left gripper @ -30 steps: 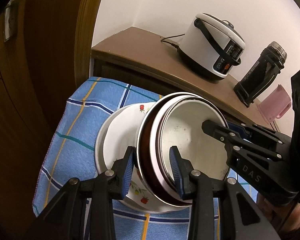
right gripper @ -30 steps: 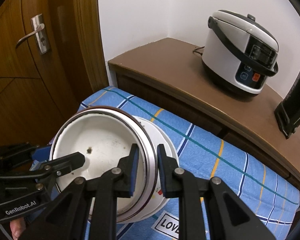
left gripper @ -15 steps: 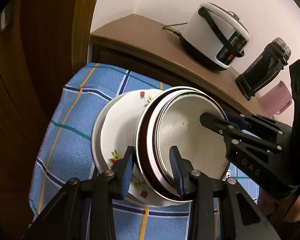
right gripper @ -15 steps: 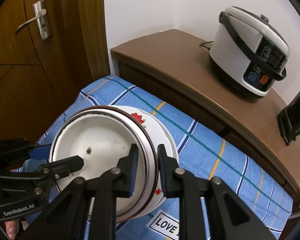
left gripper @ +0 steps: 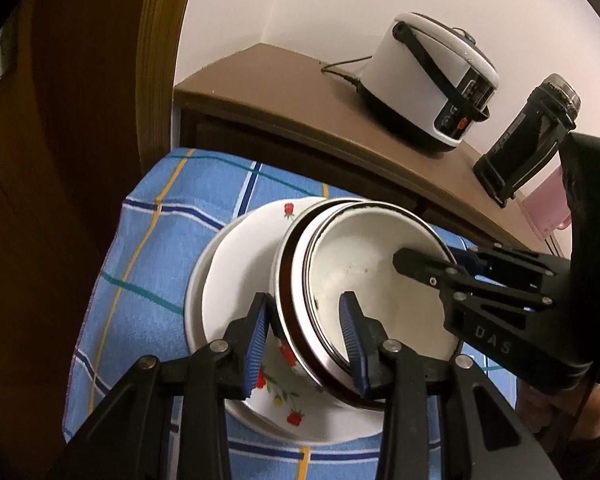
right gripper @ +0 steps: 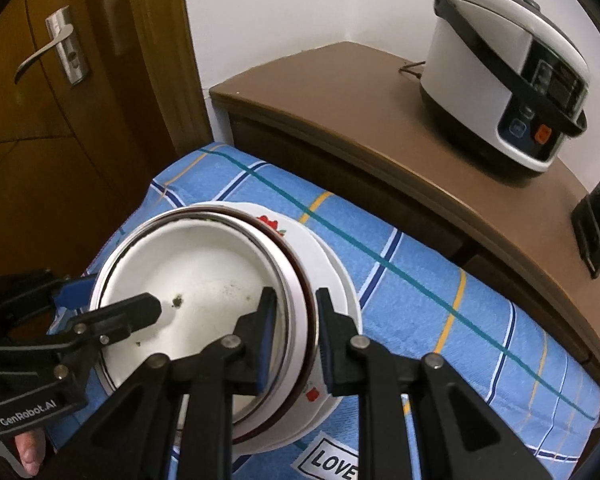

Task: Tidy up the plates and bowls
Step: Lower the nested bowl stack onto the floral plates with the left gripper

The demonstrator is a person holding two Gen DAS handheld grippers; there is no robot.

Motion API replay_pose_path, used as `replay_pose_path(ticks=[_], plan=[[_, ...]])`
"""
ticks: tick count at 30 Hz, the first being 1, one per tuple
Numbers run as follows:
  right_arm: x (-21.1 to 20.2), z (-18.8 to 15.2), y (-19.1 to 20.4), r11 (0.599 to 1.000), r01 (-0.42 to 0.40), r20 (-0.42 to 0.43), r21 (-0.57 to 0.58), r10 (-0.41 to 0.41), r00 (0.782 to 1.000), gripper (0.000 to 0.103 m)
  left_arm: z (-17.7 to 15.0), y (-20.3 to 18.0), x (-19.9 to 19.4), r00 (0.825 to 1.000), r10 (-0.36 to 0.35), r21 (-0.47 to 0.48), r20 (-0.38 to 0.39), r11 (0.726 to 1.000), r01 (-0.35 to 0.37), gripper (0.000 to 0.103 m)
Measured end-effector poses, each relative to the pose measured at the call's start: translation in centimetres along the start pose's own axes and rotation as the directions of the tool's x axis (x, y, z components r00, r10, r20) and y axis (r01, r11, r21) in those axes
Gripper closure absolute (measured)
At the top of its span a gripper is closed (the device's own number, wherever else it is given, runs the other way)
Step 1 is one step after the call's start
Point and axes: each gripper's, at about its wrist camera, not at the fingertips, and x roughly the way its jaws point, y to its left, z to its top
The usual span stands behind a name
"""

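Observation:
A stack of white bowls with a dark brown outer band [left gripper: 372,276] [right gripper: 204,276] is held tilted over a white plate with red flowers [left gripper: 236,264] [right gripper: 324,256] on a blue checked cloth. My left gripper [left gripper: 306,336] is shut on the stack's near rim, one finger inside and one outside. My right gripper [right gripper: 294,332] is shut on the opposite rim the same way. Each gripper shows in the other's view, the right one [left gripper: 444,264] and the left one [right gripper: 112,312].
The blue checked cloth [left gripper: 148,248] [right gripper: 440,304] covers a low surface. Behind it a brown cabinet [right gripper: 340,92] carries a white rice cooker [left gripper: 432,80] [right gripper: 504,72], a black bottle [left gripper: 528,136] and a pink object [left gripper: 548,208]. A wooden door with a handle [right gripper: 52,52] stands left.
The bowl stack, held by both grippers, has lowered slightly toward the flowered plate and sits more over it. Both grips are unchanged.

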Motion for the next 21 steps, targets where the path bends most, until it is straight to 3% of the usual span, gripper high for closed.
replay_pose_path(ticks=[6, 11, 21], plan=[[-0.4, -0.8, -0.2, 1.0, -0.004, 0.041, 0.023, 0.003, 0.999, 0.083, -0.4, -0.5, 0.5, 0.998, 0.013, 0.041, 0.068, 0.999, -0.015, 0.061], [-0.8, -1.1, 0.5, 1.0, -0.006, 0.065, 0.006, 0.006, 0.998, 0.084, -0.8, 0.3, 1.8, 0.999, -0.012, 0.012, 0.052, 1.0, 0.012, 0.06], [-0.5, -1.1, 0.4, 1.0, 0.019, 0.09, 0.015, -0.02, 0.996, 0.084, -1.0, 0.8, 1.1, 0.995, -0.008, -0.004, 0.103, 1.0, 0.008, 0.06]])
